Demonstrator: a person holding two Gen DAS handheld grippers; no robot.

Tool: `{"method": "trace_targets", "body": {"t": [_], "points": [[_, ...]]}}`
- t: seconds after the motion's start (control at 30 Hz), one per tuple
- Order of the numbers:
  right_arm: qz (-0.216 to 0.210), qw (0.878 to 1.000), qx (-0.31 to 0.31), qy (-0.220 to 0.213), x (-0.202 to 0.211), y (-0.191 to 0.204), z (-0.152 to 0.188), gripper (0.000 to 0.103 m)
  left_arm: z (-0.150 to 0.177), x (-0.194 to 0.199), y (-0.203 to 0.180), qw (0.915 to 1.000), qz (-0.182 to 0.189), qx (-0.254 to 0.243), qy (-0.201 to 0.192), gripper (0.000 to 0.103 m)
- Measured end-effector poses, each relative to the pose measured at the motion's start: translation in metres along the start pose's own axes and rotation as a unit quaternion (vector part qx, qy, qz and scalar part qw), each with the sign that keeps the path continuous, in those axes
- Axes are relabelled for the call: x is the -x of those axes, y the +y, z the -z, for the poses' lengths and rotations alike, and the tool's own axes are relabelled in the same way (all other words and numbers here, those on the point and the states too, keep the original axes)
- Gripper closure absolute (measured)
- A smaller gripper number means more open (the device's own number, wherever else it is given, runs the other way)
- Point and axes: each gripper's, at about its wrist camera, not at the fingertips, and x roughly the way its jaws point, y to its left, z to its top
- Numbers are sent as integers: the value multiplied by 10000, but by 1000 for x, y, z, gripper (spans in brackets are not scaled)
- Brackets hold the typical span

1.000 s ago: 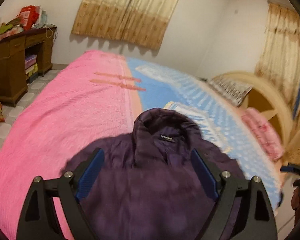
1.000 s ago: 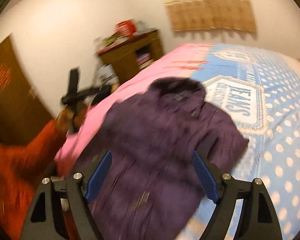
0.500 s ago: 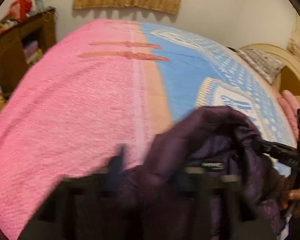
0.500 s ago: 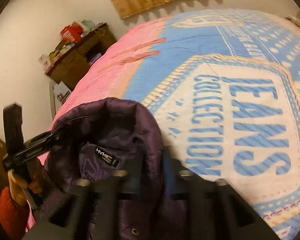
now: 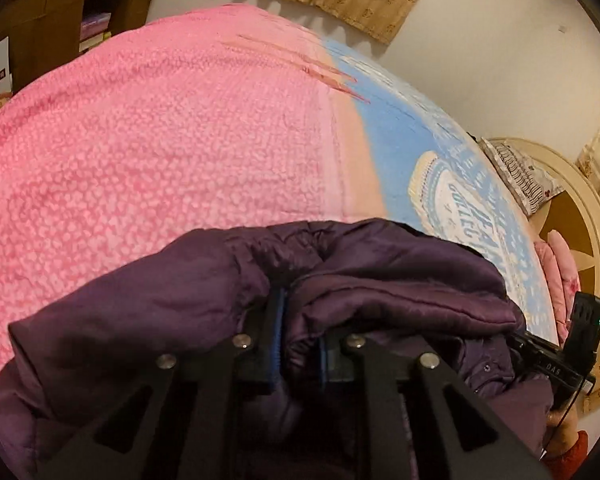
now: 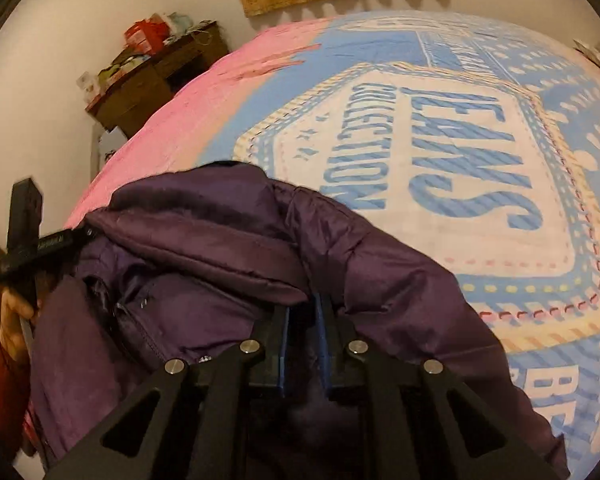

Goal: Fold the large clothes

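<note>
Your left gripper point(image 5: 298, 336): jaws, wide a second ago, now pinch fold of padded dark purple jacket point(image 5: 380, 264), easing slightly apart. Your right gripper point(image 6: 302, 340): likewise clamped on jacket. Jacket bunched at near edge of pink-and-blue bedspread point(image 5: 160, 140); fold can start.

On the blue bedspread point(image 6: 480, 184) under my tongs I read "JEANS" and "COLLECTION" in big blue letters on its white badge, with "BE" at the lower edge; other print is too blurred.
</note>
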Motion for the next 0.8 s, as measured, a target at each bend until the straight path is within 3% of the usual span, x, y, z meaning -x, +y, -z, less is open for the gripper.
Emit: {"method": "trace_targets", "body": {"t": [0.07,0.17,0.23,0.27,0.33,0.47,0.57,0.67,0.73,0.8], "points": [[180,9996,226,3,1,8,0,88,1,4,0,10000,-44,-36,-1,83],[280,9983,478,157,13,18,7,80,0,30,6,9996,153,160,198,71],[267,9976,613,198,32,19,14,76,-1,54,11,9994,199,220,185,51],[293,9972,674,133,43,19,18,72,-2,64,11,9996,183,168,157,47],[357,9959,815,-154,68,21,19,72,-7,97,5,9995,-31,-185,-247,44],[253,9909,892,-978,103,41,-10,72,-37,115,-26,9932,-255,-603,-966,44],[25,9924,742,-982,87,67,-47,72,-60,85,-56,9929,-201,-709,-932,40],[-47,9970,473,-611,38,79,-70,72,-61,33,-76,9932,-583,-815,-590,43],[-53,9988,476,-126,-2,79,-61,72,-48,9,-69,9885,-1204,-834,-385,55],[8,9972,674,324,-34,73,-39,72,-28,-8,-41,9886,-1362,-642,-96,49]]}}
